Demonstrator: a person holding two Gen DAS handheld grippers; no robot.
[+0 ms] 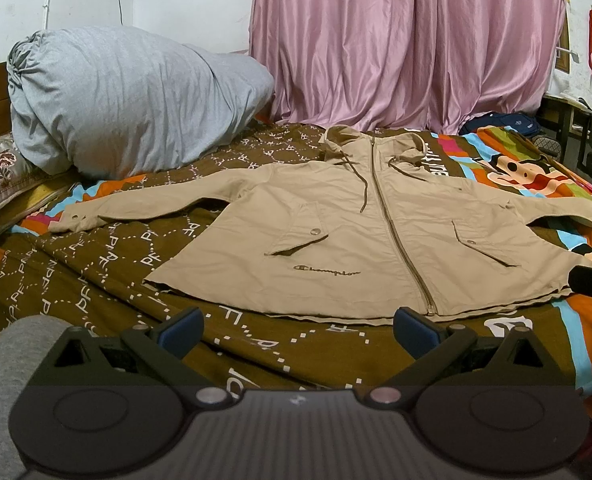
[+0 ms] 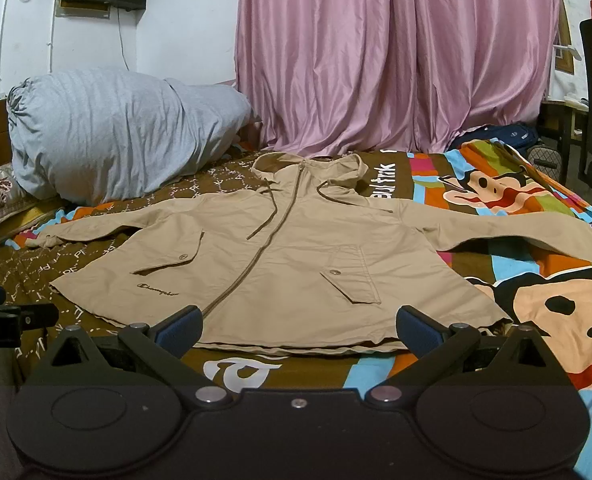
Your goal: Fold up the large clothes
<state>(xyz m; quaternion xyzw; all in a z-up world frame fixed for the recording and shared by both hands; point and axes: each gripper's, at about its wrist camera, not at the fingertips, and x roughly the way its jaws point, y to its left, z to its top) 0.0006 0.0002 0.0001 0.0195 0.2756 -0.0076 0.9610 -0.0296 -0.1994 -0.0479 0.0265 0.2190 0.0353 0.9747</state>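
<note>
The jacket (image 2: 296,264) is matt, creased tan cloth with a metal zip; the curtain (image 2: 395,56) is glossy pink fabric; the bedspread (image 1: 96,280) is printed cloth

Both fisheye cameras sit low at the near edge of the brown cartoon-print bedspread (image 1: 96,264), facing 12 o'clock toward the pink pleated curtain (image 1: 407,40). The left view stands a little further left, so the spread beige zip-up hooded jacket (image 1: 355,232) lies toward 1 o'clock; the right view has it centred. Both share jacket, curtain and the grey rolled duvet (image 2: 112,132) at 10 o'clock
</note>
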